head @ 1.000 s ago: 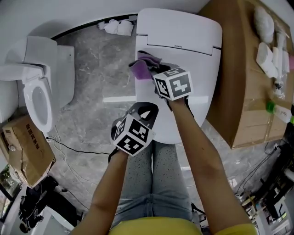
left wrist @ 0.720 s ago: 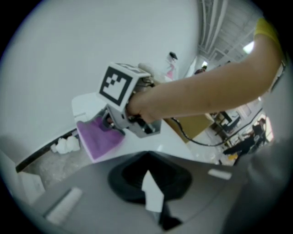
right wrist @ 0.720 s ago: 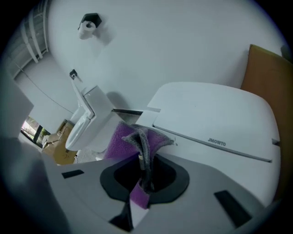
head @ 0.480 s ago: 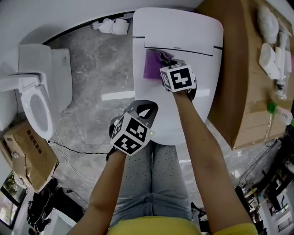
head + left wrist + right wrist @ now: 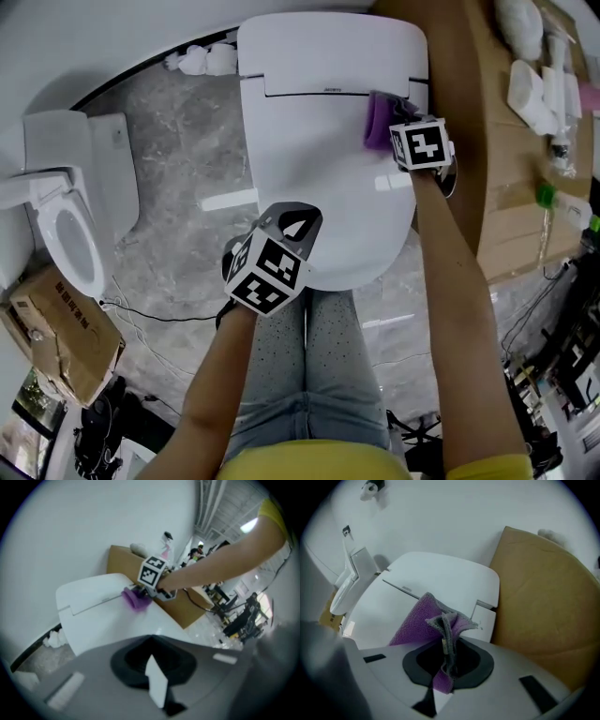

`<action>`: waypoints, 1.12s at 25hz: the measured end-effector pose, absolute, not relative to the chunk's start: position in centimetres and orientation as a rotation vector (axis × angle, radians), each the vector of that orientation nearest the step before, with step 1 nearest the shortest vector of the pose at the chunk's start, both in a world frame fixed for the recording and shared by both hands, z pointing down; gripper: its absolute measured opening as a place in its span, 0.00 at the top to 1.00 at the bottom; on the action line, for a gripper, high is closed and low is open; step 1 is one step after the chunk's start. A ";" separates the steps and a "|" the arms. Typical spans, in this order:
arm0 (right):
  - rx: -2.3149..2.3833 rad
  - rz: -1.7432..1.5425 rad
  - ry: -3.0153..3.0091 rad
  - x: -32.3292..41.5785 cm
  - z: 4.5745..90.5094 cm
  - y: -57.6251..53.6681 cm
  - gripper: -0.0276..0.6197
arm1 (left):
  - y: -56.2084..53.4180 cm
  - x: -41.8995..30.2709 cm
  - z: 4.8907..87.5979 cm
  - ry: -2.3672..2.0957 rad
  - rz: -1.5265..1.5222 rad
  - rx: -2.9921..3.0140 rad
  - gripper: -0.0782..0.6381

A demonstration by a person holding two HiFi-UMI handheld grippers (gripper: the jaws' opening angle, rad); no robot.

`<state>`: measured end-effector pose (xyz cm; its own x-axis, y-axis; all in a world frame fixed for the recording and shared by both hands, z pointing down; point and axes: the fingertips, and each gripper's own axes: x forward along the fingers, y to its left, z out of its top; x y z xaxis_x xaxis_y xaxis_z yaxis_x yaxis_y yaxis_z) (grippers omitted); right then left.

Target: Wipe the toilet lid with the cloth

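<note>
The white toilet lid [image 5: 319,178] lies closed below me. A purple cloth [image 5: 378,122] rests on its far right part, near the hinge cover. My right gripper [image 5: 401,129] points steeply down and is shut on the cloth. In the right gripper view the cloth [image 5: 423,620] bunches up between the jaws of the right gripper [image 5: 446,660] and spreads onto the lid [image 5: 440,581]. My left gripper [image 5: 292,225] hovers over the lid's near edge, shut and empty. The left gripper view shows its closed jaws [image 5: 157,686], with the cloth [image 5: 135,598] farther off.
A second toilet [image 5: 66,225] with its seat showing stands at the left. A large cardboard box [image 5: 506,150] with small items on top flanks the lid's right side. Another carton [image 5: 56,328] and cables lie on the grey floor at lower left. White wads [image 5: 197,61] sit by the wall.
My right gripper has dragged the cloth from the lid's far left across to its far right. The left gripper has stayed over the lid's near edge.
</note>
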<state>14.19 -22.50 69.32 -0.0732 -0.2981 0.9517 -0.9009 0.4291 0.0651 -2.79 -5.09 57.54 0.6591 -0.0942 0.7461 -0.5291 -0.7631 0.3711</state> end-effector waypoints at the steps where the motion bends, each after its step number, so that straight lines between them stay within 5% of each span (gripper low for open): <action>1: 1.072 0.686 -1.588 15.1 69.4 -22.4 0.88 | -5.0 -2.7 57.6 -0.480 0.996 2.297 0.89; 13: 1.389 0.782 -1.531 18.8 67.0 -19.0 0.88 | -3.3 -2.3 57.1 -0.488 1.032 2.295 0.90; 28: 0.754 0.872 -2.178 -3.8 58.5 -7.8 0.88 | 1.3 -3.0 55.3 -0.566 0.996 2.283 0.89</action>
